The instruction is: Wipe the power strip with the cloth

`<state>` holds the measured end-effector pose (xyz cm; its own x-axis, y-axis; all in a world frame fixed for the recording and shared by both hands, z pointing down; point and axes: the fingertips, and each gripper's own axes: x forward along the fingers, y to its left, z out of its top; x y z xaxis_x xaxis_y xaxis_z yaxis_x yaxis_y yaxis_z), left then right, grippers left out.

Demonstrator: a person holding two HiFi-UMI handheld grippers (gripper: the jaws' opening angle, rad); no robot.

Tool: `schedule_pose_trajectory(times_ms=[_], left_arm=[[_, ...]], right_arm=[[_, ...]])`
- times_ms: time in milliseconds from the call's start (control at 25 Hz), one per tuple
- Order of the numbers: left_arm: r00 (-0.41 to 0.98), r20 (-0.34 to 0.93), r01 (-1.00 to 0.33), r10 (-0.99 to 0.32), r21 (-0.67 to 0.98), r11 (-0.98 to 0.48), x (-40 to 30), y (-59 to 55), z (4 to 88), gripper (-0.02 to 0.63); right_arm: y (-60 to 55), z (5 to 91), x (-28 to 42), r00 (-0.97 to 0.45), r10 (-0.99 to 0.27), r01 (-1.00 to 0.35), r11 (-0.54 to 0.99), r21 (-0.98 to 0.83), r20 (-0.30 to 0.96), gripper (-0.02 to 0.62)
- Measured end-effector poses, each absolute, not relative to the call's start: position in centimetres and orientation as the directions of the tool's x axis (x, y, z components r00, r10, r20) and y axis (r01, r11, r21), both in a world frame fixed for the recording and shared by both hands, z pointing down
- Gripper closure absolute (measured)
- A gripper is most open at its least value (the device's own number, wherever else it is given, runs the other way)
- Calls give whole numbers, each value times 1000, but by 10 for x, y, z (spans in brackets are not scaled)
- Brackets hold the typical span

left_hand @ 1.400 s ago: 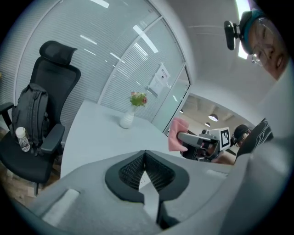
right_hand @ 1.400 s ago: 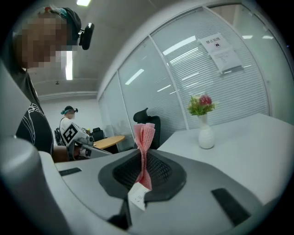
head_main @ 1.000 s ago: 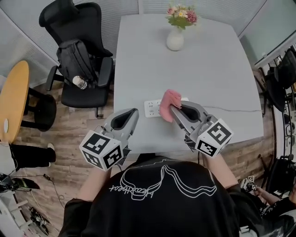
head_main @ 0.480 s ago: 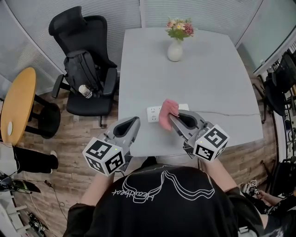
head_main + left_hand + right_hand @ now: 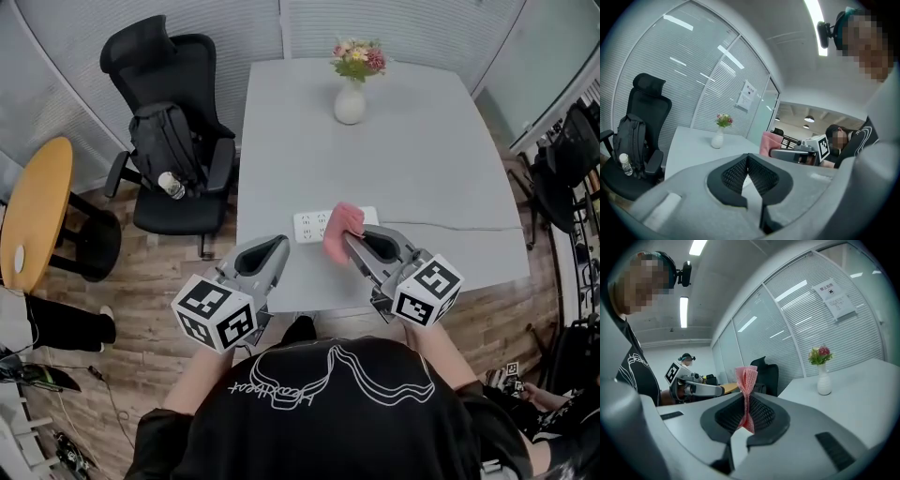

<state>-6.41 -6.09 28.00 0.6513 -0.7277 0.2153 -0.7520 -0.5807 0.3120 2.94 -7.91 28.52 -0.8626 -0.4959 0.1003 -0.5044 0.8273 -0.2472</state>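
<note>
A white power strip [image 5: 311, 225] lies near the front of the grey table [image 5: 412, 150]. My right gripper [image 5: 352, 236] is shut on a pink cloth [image 5: 341, 230], which hangs over the strip's right part and hides it. In the right gripper view the cloth [image 5: 746, 380] stands up pinched between the jaws of the right gripper [image 5: 746, 404], held off the table. My left gripper [image 5: 279, 244] hovers left of it near the table's front edge, shut and holding nothing. In the left gripper view the left gripper [image 5: 747, 157] shows closed tips, with the cloth [image 5: 768, 143] beyond.
A white vase of flowers [image 5: 351, 98] stands at the table's far side. The strip's cable [image 5: 469, 228] runs right along the table. A black office chair with a backpack [image 5: 169, 141] is left of the table, with a round wooden table [image 5: 33, 216] further left.
The head view has shifted slightly. The right gripper keeps the cloth over the strip's right part. The left gripper has drawn back a little toward the table's front edge.
</note>
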Motion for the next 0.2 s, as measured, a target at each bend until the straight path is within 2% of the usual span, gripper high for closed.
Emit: schedule_pose_trajectory(times_ms=[200], left_arm=[[656, 218, -748, -722, 313, -585, -49, -47, 281, 595]], right_arm=[[-65, 286, 45, -859, -503, -510, 821, -258, 99, 565]])
